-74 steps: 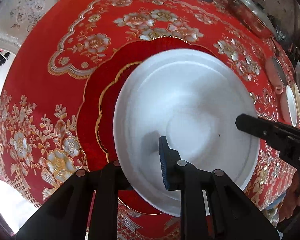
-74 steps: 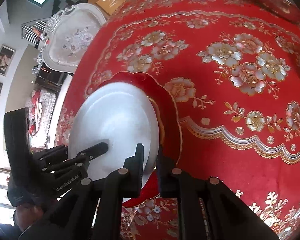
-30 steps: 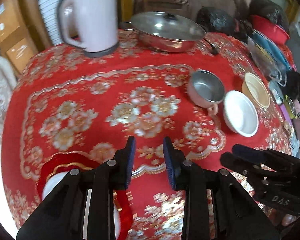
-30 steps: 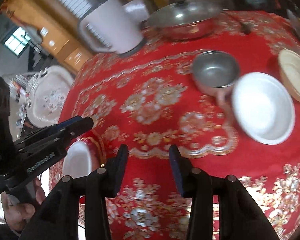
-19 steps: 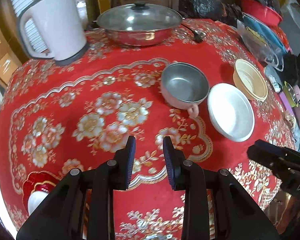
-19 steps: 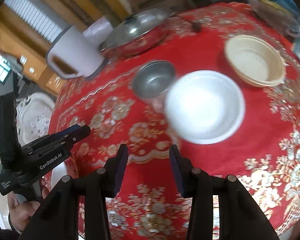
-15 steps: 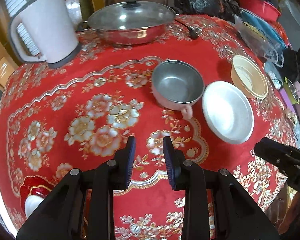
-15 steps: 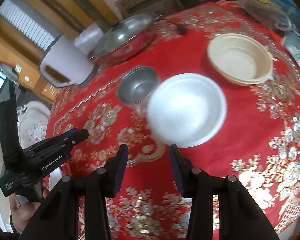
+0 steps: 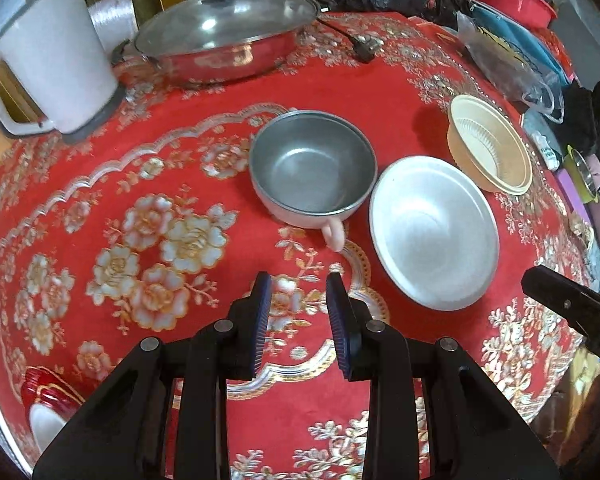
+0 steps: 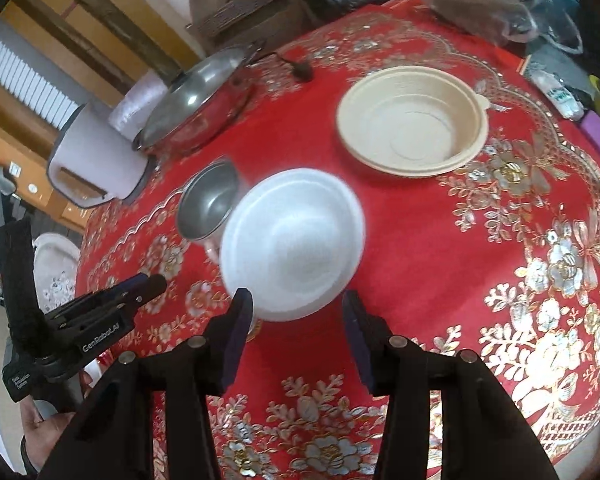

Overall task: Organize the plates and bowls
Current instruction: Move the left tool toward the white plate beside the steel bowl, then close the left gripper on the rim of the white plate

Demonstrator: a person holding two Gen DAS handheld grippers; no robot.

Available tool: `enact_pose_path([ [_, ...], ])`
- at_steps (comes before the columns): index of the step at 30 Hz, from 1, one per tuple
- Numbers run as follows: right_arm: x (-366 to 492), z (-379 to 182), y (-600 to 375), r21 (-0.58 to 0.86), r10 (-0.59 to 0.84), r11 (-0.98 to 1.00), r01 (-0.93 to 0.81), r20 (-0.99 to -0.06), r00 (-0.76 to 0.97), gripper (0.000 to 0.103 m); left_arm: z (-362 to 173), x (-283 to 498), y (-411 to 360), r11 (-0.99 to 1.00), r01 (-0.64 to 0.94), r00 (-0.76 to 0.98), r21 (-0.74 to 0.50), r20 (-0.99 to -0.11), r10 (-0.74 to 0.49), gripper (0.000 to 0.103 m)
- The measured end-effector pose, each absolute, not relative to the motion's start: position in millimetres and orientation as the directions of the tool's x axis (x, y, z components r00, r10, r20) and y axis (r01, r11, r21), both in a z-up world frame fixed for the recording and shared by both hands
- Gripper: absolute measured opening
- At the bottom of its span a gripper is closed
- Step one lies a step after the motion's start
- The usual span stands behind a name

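Bowls lie ahead of your claws: the white bowl [image 10: 294, 242] just beyond your right claw [image 10: 296, 312], whose jaws have just been widening, nothing between. Your left claw [image 9: 299, 298] stands slightly apart, empty, short of the steel bowl [image 9: 312, 168].

Red plate [image 9: 46, 390] with a white dish on it cut off at the left wrist view's lower-left edge, white bowl [image 10: 294, 244] motion-blurred, kettle [image 9: 48, 68] cropped
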State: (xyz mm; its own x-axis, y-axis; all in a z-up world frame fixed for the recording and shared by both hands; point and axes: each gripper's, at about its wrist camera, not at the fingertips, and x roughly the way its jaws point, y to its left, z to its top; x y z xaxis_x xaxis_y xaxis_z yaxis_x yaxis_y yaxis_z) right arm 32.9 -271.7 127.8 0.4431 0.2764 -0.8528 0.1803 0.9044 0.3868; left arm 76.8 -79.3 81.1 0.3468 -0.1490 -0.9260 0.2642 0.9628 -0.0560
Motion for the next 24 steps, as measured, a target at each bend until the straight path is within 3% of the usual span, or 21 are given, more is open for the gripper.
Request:
enact_pose_path([
  [24,63,101,-311,0.444,0.307,0.856,0.266,-0.849,0.429,0.047,51,96,-130,0.949,0.265,0.202,-0.171,-0.952,-0.228,0.028],
])
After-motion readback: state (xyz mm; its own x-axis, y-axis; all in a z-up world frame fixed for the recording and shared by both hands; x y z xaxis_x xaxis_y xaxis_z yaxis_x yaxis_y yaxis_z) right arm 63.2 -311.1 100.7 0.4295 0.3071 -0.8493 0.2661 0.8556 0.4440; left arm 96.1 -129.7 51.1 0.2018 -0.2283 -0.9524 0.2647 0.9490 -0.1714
